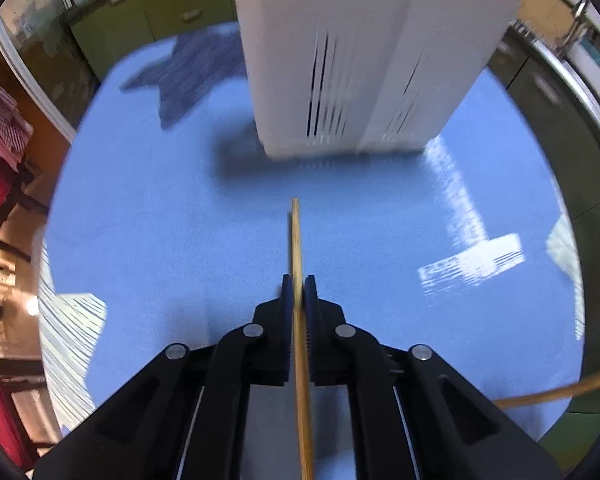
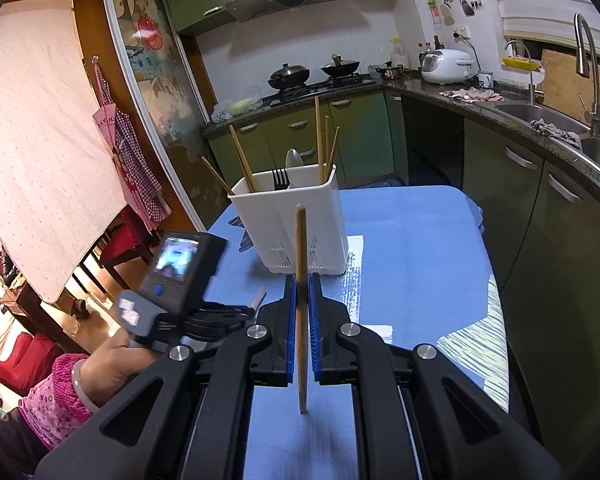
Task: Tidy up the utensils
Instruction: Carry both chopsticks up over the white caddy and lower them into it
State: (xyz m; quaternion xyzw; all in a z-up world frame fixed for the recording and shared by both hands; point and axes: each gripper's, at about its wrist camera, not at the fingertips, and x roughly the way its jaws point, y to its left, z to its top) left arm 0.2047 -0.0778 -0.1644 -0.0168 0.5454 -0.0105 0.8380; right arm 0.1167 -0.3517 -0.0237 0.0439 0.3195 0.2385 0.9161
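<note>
My left gripper (image 1: 298, 286) is shut on a wooden chopstick (image 1: 297, 240) that points ahead over the blue table, toward the white slotted utensil caddy (image 1: 352, 60) close in front. My right gripper (image 2: 301, 284) is shut on another wooden chopstick (image 2: 301, 240), held upright between its blue pads. In the right wrist view the caddy (image 2: 300, 224) stands farther ahead and holds several chopsticks (image 2: 242, 160), a fork (image 2: 279, 178) and a spoon (image 2: 293, 162). A second chopstick (image 1: 560, 392) crosses the lower right of the left wrist view.
The blue tablecloth (image 2: 412, 248) covers a table that ends near green kitchen cabinets (image 2: 540, 208) on the right. A person's hand in a pink sleeve (image 2: 60, 392) holds the left gripper's body (image 2: 172, 280) at the left. A star pattern (image 1: 188, 76) marks the cloth beside the caddy.
</note>
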